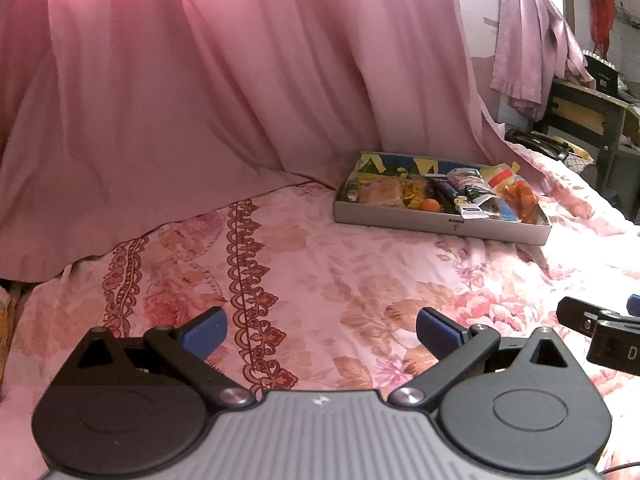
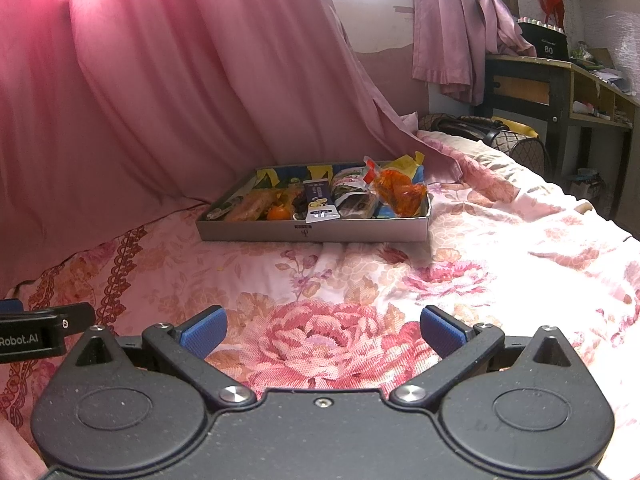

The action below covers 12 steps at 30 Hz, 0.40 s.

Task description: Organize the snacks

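A shallow grey cardboard tray (image 1: 440, 226) (image 2: 312, 232) sits on the floral bedsheet and holds several snack packets: an orange crinkly bag (image 2: 402, 192) at its right end, a dark blue bar (image 2: 318, 200) in the middle, a small orange fruit (image 2: 278, 213) and a brownish packet (image 1: 380, 191) at the left. My left gripper (image 1: 322, 332) is open and empty, low over the sheet, well short of the tray. My right gripper (image 2: 324, 330) is open and empty too, in front of the tray.
A pink curtain (image 1: 200, 100) hangs behind the bed and drapes onto it beside the tray. A dark handbag (image 2: 492, 132) lies at the bed's far end. A wooden desk (image 2: 560, 84) with clutter stands at the right. The right gripper's side (image 1: 600, 332) shows at the left view's right edge.
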Tool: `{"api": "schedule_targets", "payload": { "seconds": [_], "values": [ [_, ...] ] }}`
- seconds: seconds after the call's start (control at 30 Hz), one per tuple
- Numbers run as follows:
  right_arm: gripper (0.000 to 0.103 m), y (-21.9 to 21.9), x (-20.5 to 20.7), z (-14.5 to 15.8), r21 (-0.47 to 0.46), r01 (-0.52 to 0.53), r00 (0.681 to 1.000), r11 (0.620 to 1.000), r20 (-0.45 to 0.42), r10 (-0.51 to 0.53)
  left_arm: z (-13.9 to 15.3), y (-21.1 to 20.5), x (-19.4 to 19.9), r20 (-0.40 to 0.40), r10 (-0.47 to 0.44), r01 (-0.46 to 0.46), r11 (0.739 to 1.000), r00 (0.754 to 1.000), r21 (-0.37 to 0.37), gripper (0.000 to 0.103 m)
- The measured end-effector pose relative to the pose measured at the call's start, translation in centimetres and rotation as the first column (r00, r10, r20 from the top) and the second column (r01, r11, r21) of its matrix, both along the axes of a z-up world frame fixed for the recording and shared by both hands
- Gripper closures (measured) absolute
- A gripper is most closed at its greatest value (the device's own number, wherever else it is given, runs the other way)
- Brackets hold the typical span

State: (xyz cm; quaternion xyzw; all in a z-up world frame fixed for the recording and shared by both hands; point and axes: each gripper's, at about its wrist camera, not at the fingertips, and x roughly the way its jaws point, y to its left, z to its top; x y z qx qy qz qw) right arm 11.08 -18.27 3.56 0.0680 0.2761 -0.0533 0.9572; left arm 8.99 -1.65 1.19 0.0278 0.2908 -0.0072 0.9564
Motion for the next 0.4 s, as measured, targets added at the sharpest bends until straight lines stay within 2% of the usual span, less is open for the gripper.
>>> {"api": "schedule_targets", "payload": {
  "seconds": [0.4],
  "values": [
    [0.001,0.31,-0.06,-0.73,0.023,-0.013,0.999,1.000,-0.031,0.014,-0.02,-0.19,-0.01,-0.005,-0.002,0.002,1.000,1.000,0.003,0.000]
  ]
}}
